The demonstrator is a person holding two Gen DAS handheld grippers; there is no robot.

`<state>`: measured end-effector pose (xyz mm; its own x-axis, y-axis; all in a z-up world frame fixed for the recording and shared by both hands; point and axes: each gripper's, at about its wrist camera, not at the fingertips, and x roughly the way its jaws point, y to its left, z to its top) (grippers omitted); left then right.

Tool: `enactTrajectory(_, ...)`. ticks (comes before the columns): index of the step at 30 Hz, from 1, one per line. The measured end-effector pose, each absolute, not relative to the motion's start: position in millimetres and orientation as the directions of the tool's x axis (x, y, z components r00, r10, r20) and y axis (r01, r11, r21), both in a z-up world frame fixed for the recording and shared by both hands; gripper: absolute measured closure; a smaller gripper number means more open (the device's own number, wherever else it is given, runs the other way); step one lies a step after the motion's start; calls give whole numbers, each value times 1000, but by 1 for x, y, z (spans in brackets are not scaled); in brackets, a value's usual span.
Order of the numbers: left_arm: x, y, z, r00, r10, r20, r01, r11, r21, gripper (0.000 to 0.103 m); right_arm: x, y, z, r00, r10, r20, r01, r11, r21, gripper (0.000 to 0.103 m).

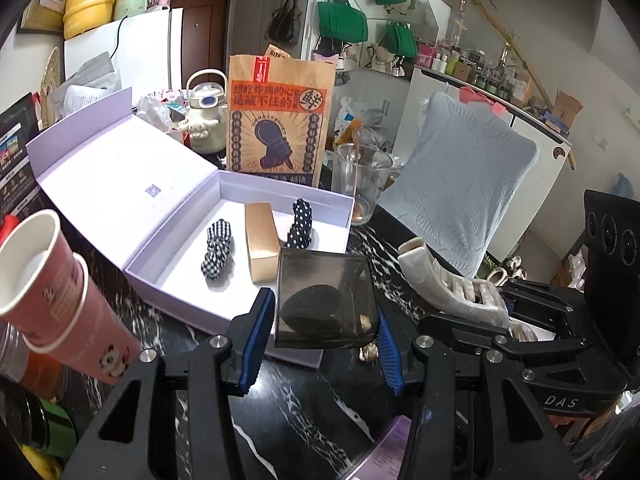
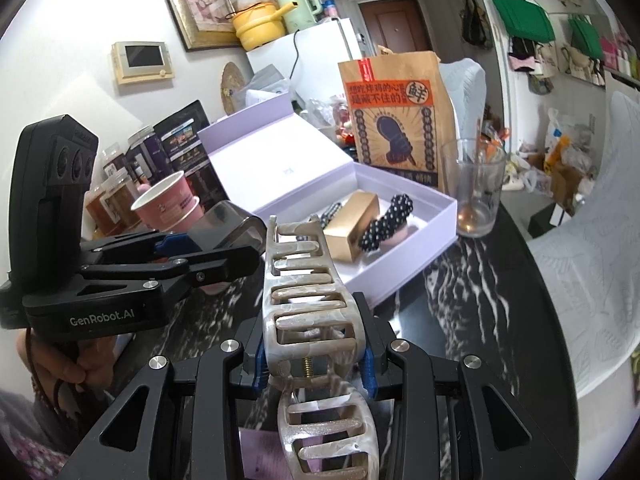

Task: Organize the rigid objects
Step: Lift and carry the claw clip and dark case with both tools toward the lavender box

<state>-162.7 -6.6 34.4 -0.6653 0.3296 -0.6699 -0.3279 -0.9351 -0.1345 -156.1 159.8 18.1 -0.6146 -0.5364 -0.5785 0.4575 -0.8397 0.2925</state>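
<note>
My left gripper (image 1: 324,312) is shut on a smoky clear case (image 1: 326,300) with a dark sponge inside, held above the front wall of an open lavender gift box (image 1: 188,300). In that box lie a gingham scrunchie (image 1: 218,254), a gold carton (image 1: 262,248) and a polka-dot scrunchie (image 1: 300,224). My right gripper (image 2: 315,364) is shut on a pearly hair claw (image 2: 308,300), just right of the left one. In the right wrist view the left gripper (image 2: 208,248) carries the case (image 2: 236,226) at the left, short of the gift box (image 2: 404,276).
Behind the box stand a printed paper bag (image 1: 276,120) and an empty glass (image 1: 360,184). Stacked pink paper cups (image 1: 52,292) are at the left and a pale blue cushion (image 1: 460,192) at the right. Jars and clutter line the far left of the black marble table (image 1: 312,412).
</note>
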Motion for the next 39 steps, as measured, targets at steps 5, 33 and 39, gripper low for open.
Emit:
enactTrajectory(5,-174,-8,39,-671,328,-665,-328,-936,-130,55,-169,157,25,-621,-533,-574,468,-840,275,69)
enactTrajectory(33,-254,-26,60,-735,270,-623,-253,-960,-117,55,-246,140,56,-649,-528,-547,516,-834,193,69)
enactTrajectory(39,-272,-31,57,-759,212,-616,-201,-976,-88,55,-269,134,53,-644,-526,-555,503,-838,212,69)
